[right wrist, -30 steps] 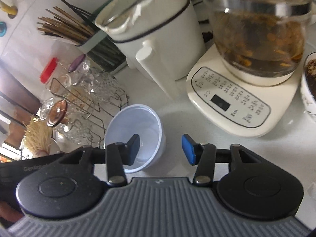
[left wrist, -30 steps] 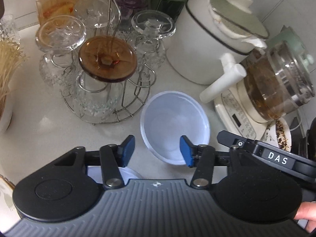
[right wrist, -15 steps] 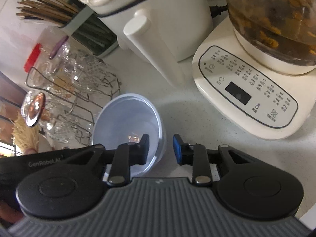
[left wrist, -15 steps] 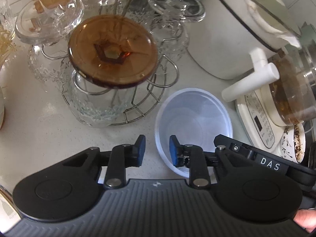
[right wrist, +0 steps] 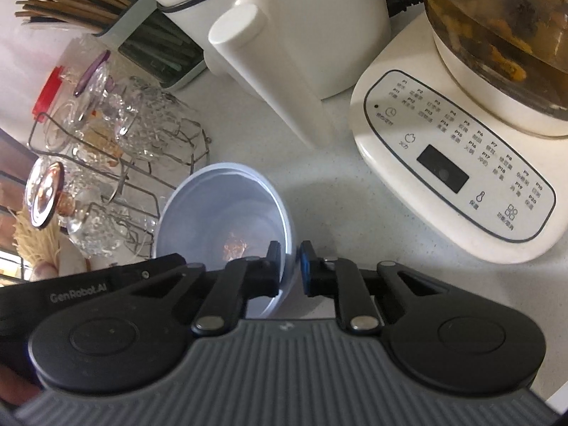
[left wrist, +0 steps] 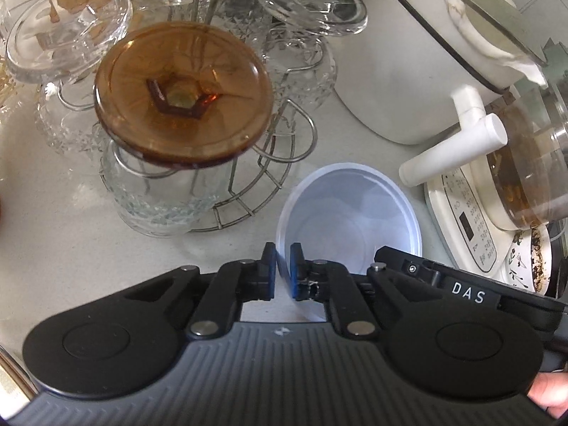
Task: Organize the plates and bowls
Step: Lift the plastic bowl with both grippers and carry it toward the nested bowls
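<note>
A pale blue translucent plastic bowl [left wrist: 349, 216] stands on the white counter, tilted a little. My left gripper [left wrist: 283, 269] is shut on the bowl's near left rim, one pad inside and one outside. My right gripper [right wrist: 290, 266] is shut on the opposite rim of the same bowl [right wrist: 220, 213], one pad inside and one outside. Each gripper's body shows in the other's view. The bowl's base is hidden by the grippers.
A wire rack [left wrist: 248, 177] of upturned glass cups, one with an amber base [left wrist: 183, 94], stands left of the bowl. A white pot with a handle [left wrist: 419, 71] is behind it. A glass kettle on a cream base [right wrist: 458, 163] stands right. Chopsticks holder [right wrist: 142, 35] at the back.
Both grippers moved in onto the bowl and closed from wide open to pinching its rim on opposite sides. The bowl shifted slightly.
</note>
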`<state>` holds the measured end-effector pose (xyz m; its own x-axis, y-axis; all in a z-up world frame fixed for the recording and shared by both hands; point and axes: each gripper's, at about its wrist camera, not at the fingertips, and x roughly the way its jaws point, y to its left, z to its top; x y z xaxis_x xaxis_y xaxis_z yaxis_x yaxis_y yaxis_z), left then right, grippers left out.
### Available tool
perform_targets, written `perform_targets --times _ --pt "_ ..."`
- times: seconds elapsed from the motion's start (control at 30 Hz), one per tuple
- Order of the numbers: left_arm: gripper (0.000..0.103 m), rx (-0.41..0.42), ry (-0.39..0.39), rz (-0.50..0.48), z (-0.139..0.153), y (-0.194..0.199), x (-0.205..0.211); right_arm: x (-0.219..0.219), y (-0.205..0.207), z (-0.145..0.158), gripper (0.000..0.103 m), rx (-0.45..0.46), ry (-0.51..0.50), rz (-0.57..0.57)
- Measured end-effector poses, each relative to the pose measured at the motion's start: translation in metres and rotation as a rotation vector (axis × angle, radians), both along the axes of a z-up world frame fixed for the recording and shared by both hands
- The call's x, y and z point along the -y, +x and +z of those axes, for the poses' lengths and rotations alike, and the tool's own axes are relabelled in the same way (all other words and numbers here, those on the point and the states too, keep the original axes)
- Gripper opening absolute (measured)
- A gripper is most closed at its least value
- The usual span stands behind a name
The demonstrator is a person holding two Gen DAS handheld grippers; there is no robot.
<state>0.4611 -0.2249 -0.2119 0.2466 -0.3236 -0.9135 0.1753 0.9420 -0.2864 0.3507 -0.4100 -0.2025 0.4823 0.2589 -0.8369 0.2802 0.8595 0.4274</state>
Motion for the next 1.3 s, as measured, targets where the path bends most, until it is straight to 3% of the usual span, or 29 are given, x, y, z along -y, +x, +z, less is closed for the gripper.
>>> perform_targets --times 0.33,0.9,1.3 --pt "0.009 0.028 -0.025 -0.017 0.013 -0.022 0.005 0.004 -0.017 0.012 0.014 0.028 -0.008 -0.017" --pt "0.009 0.105 -0.080 -0.009 0.075 -0.081 -0.022 -0.001 -0.065 0.066 0.014 0.109 -0.012 0.005" --pt "0.009 0.175 -0.091 0.007 0.115 -0.109 -0.062 -0.040 -0.087 0.102 0.014 0.194 -0.034 0.035"
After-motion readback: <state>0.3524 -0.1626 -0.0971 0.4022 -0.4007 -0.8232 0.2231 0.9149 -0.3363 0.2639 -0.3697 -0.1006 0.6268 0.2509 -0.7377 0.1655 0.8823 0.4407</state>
